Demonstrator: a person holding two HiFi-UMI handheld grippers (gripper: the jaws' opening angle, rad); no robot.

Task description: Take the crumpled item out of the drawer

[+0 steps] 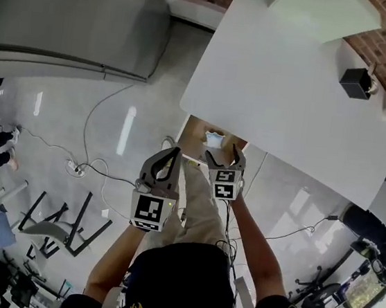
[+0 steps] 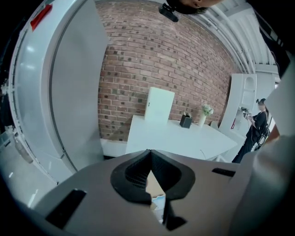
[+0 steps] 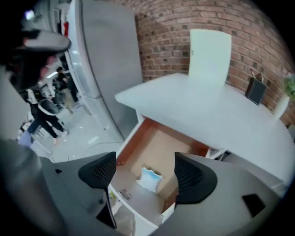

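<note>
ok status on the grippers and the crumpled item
left gripper shut, empty. right gripper open, aimed into open drawer. crumpled item lying inside, untouched. nothing blocking it.

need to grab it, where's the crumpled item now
In the right gripper view the crumpled item lies mid-frame inside the open drawer, below the white table edge.

The white rectangular bench [image 1: 291, 92] is shared by all views: seen steeply from overhead, levelly beyond the left tool [image 2: 150, 154], and downward, with the open brown wooden drawer [image 3: 159, 143], beyond the right tool [image 3: 144, 166].
</note>
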